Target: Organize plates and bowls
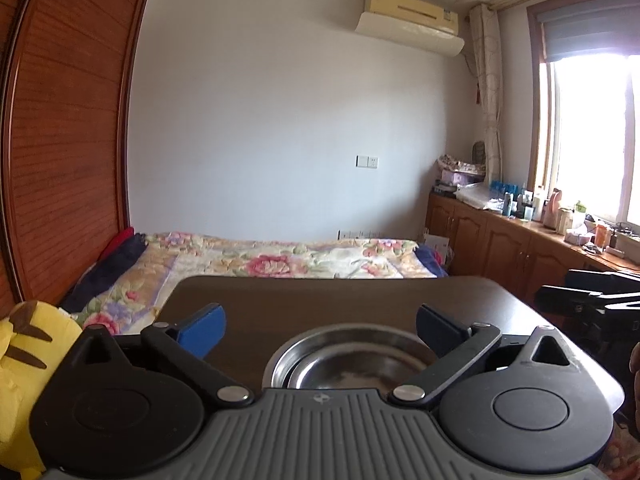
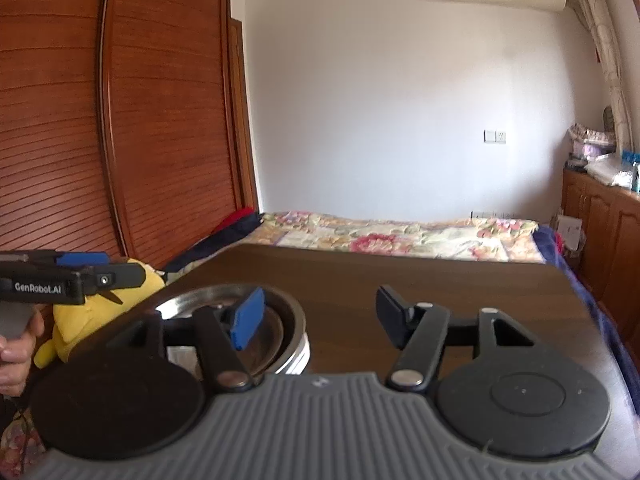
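Both wrist views look low and level across the dark table (close) toward a shared bed.

Dark brown wooden table with rounded corners, carrying nested stainless steel bowls near its front edge, rest of top bare; beyond it a bed under floral quilt.

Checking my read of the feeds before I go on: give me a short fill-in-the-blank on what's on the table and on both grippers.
1. The steel bowls sit nested on the dark ____.
2. The left gripper has its jaws ____, holding nothing.
3. The right gripper holds ____.
4. Left of the table lies a ____ plush toy.

Missing words: table; open; nothing; yellow
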A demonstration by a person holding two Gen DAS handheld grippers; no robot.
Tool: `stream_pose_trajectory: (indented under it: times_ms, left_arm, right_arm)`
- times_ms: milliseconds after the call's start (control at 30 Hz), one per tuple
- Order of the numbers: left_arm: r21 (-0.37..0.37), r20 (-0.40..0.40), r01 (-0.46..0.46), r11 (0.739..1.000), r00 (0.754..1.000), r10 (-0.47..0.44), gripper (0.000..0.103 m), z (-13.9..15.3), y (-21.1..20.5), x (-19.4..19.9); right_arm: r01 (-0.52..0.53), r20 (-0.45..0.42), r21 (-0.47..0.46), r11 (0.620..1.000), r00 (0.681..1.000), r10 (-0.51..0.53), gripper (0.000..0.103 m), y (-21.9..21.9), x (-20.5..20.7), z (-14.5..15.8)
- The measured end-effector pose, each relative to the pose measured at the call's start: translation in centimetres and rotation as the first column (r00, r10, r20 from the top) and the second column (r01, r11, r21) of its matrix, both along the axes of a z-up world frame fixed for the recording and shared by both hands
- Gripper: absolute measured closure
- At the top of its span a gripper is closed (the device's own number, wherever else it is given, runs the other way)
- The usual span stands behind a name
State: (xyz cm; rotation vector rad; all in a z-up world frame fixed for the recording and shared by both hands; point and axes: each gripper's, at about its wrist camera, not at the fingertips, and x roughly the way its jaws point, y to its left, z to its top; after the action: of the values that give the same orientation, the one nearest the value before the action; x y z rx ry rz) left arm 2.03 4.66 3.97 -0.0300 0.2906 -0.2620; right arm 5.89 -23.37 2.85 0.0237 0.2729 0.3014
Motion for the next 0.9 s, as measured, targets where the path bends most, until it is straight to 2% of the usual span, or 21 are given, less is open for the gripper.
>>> stream_pose_trajectory:
  times_ms: [33,167,233,900]
  left_arm:
    - [0.003,0.003,-0.003,1.0,1.0,0.003,0.0,0.1,-0.1,-0.1]
    - [0.018,0.014,-0.009,1.0,1.0,0.009,0.0,0.2,-0.8,-0.8]
    - [0.025,0.013,-0.01,1.0,1.0,0.01,0.0,0.1,-0.9,-0.8]
    - [0.089,0.025,-0.06,0.994,0.998,0.058,0.0,-0.2,-2.8,-1.6]
  right_arm:
    - [0.009,0.012,-0.001,1.0,1.0,-0.009,0.022,-0.2,-0.2,0.3]
    - [0.049,0.047,0.003,0.999,0.998,-0.049,0.01,-1.4,-1.0,1.0]
    - [0.055,0.063,0.017,0.998,0.996,-0.056,0.0,-2.0,-1.5,1.1]
    - [0.183,0.072,-0.004,0.983,0.98,-0.183,0.0,-2.3,-2.2,0.3]
